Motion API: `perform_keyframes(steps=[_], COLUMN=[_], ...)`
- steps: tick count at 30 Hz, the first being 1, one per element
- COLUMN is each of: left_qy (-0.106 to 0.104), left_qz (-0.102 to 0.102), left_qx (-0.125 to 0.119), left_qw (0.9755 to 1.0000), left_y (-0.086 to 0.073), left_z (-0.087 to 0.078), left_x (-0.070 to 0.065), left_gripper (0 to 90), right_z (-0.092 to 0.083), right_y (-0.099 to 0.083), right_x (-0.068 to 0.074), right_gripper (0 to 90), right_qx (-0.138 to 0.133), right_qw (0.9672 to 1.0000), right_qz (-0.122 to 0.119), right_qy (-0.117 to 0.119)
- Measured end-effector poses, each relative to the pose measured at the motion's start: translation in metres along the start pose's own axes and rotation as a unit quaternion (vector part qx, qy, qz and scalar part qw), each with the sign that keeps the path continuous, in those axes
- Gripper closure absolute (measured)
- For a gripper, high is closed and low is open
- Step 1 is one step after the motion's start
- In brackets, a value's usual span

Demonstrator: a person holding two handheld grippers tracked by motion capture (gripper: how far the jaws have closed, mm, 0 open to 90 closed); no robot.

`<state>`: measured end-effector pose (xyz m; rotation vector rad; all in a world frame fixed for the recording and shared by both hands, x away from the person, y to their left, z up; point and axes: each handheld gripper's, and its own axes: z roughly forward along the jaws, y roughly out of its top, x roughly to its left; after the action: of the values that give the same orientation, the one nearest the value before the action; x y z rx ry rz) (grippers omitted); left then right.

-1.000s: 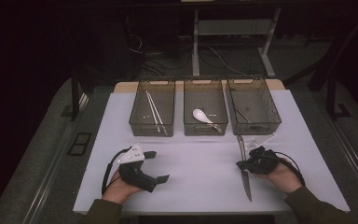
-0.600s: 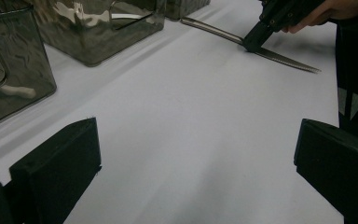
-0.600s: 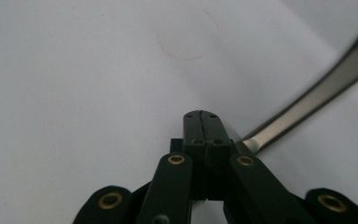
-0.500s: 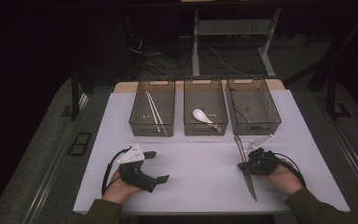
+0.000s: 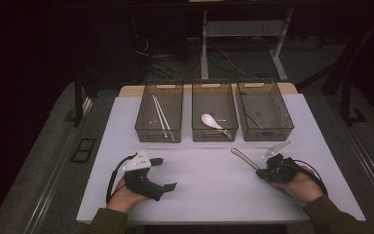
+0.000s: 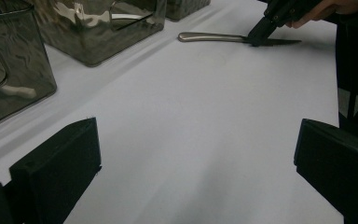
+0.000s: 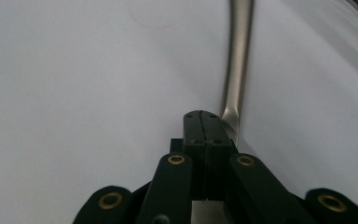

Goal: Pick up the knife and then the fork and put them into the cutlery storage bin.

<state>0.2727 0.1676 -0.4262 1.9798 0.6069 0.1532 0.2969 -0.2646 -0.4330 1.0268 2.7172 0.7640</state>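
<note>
A metal table knife (image 5: 243,157) lies slantwise at the right of the white mat, handle toward the bins. My right gripper (image 5: 263,171) is shut on its blade. In the right gripper view the jaws meet at the right gripper (image 7: 203,126), and the knife's handle (image 7: 238,60) runs up and away from them. The left gripper view shows that same knife (image 6: 214,37) pinched by the right gripper (image 6: 261,33) low over the mat; whether it is lifted I cannot tell. My left gripper (image 5: 164,173) rests on the mat at the left, open, with nothing between its jaws (image 6: 193,172).
Three dark see-through bins stand in a row at the back of the mat (image 5: 209,195). The left bin (image 5: 158,135) holds chopsticks (image 5: 161,117), the middle bin (image 5: 214,136) a white spoon (image 5: 211,120), and the right bin (image 5: 268,135) a dark utensil.
The knife has swung with the right gripper: it pointed nearly straight toward the bins, and its handle now tilts to the left. The right hand drifted slightly right. The left gripper stayed still.
</note>
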Motion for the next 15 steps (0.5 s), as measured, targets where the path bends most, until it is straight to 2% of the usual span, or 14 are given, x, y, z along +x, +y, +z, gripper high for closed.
perform_keyframes(steps=[8,13,15], left_qy=[0.0,0.0,0.0], left_qz=[-0.001,0.0,-0.001], left_qx=[-0.002,0.001,0.0], left_qw=[1.0,1.0,1.0], left_y=[0.0,0.0,0.0], left_z=[0.0,0.0,0.001], left_x=[0.0,0.0,0.0], left_gripper=[0.0,0.0,0.0], right_z=[-0.004,-0.006,-0.012], right_y=[-0.003,-0.002,0.003], right_x=[-0.011,-0.014,-0.016], right_gripper=[89.9,89.6,82.2], right_qx=[0.009,0.013,0.013], right_qw=[0.9999,0.9999,0.9999], right_qz=[0.004,-0.002,-0.002], right_qy=[-0.01,-0.003,0.006])
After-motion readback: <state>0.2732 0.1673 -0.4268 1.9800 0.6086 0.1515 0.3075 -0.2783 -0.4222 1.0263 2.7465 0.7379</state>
